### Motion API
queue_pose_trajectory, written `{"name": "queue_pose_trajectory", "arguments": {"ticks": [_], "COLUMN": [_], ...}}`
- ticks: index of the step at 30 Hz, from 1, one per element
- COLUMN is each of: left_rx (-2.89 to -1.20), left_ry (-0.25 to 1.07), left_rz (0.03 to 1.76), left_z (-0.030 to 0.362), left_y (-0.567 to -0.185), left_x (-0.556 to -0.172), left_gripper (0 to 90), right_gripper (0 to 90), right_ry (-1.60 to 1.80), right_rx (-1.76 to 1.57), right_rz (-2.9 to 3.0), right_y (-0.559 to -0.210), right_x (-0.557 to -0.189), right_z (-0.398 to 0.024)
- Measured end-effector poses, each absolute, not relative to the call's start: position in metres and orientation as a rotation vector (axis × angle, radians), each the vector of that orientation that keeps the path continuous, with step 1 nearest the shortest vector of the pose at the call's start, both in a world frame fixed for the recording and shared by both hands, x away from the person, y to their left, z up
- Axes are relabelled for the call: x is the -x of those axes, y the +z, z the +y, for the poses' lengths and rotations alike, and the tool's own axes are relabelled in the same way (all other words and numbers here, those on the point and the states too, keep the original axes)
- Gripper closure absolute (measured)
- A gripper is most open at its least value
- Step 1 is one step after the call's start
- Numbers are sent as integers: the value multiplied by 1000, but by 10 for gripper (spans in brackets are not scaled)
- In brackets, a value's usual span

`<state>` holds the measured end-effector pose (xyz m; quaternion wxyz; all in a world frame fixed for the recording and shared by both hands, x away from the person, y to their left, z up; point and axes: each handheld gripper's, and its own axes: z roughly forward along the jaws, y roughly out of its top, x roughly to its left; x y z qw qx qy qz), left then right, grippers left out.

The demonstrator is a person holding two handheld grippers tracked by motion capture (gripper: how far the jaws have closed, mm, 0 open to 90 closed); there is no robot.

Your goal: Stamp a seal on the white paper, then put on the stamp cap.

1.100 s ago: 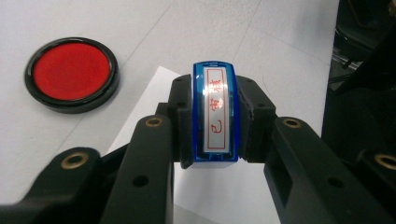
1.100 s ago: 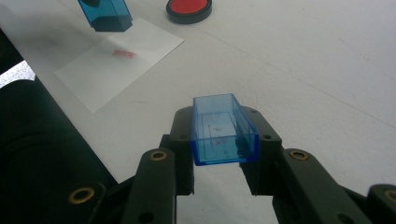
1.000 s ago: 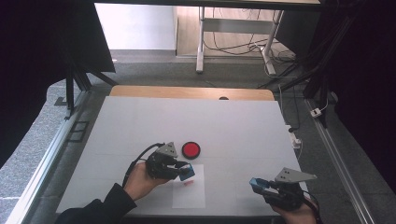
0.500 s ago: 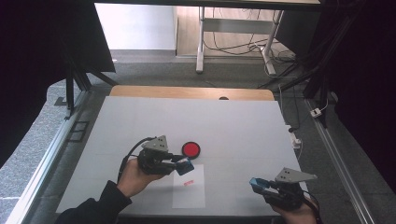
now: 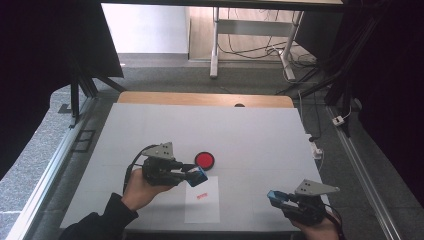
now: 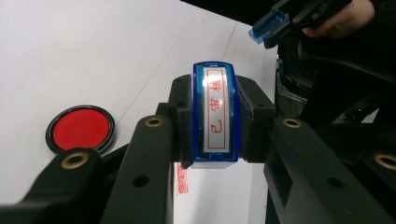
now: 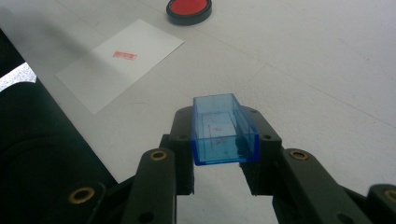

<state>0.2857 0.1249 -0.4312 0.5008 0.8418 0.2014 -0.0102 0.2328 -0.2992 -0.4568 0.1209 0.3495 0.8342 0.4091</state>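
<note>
Above the near half of the table, the left gripper is clamped on a blue stamp, pads pressing its two long sides; the stamp's label of red characters faces the left gripper view's camera. It hangs clear of the paper, just over the sheet's far left corner. One red imprint marks the paper. An open red ink pad lies just beyond the stamp, apart from the sheet. At the near right edge, the right gripper is closed on the stamp's clear blue cap, open side up, well apart from the paper.
</note>
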Motion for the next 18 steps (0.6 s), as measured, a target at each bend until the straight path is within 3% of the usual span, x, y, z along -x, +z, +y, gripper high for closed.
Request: {"name": "queue_pose_trajectory", "arguments": {"ticks": [18], "left_rx": [-2043], "left_ry": [-32], "left_rz": [507], "left_z": [126], "left_y": [-436], "left_x": [-291], "left_gripper": [705], "right_gripper": [681], "right_ry": [1300], "right_rx": [-959], "right_rz": [2492], "right_y": [-447], "right_x": [-238], "right_z": [-277]}}
